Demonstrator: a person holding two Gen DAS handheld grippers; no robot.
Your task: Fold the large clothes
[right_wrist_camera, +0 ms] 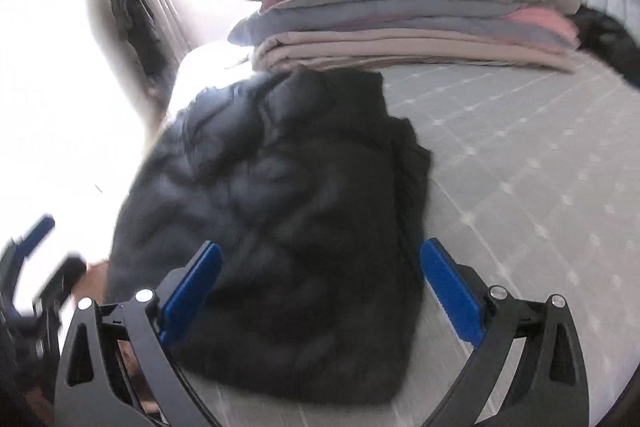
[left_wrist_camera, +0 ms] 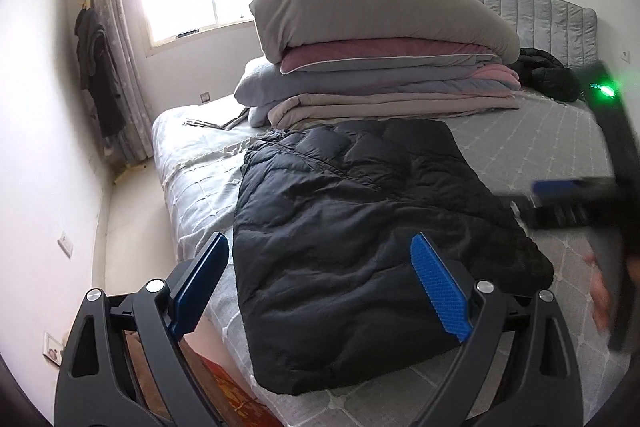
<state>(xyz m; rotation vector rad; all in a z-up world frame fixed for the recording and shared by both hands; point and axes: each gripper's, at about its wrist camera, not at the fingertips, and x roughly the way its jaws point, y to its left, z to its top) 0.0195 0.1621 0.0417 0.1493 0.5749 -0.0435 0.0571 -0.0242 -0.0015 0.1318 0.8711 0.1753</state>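
The black puffer jacket (left_wrist_camera: 360, 227) lies flat on the grey bed (left_wrist_camera: 540, 131), already folded into a long panel. In the left wrist view its long axis runs from about 6 o'clock, at the near bed edge, up toward 12 o'clock, where its far end stops just short of the stack of folded quilts (left_wrist_camera: 380, 67). Its near short edge sits right at the edge of the mattress.

The left gripper (left_wrist_camera: 320, 287) hovers over that near end with its fingers (left_wrist_camera: 438, 291) spread wide and nothing between them; the jacket lies straight ahead, toward 12 o'clock, with its left long edge closest. The right gripper (right_wrist_camera: 320, 291) is likewise released and empty. In its blurred view the jacket fills the space between and beyond the fingers, and its right long edge, where layers look stacked, lies toward 1 o'clock. In the left wrist view the right gripper shows as a blur at 3 o'clock, beside the jacket's right edge.

So each gripper stands nearest its own side of the near short edge, and the likely next fold turns on this: the near end would be carried along the long axis, toward the quilts at 12 o'clock, to halve the length. The puffy filling may spring back, and the near corners look thick to pinch
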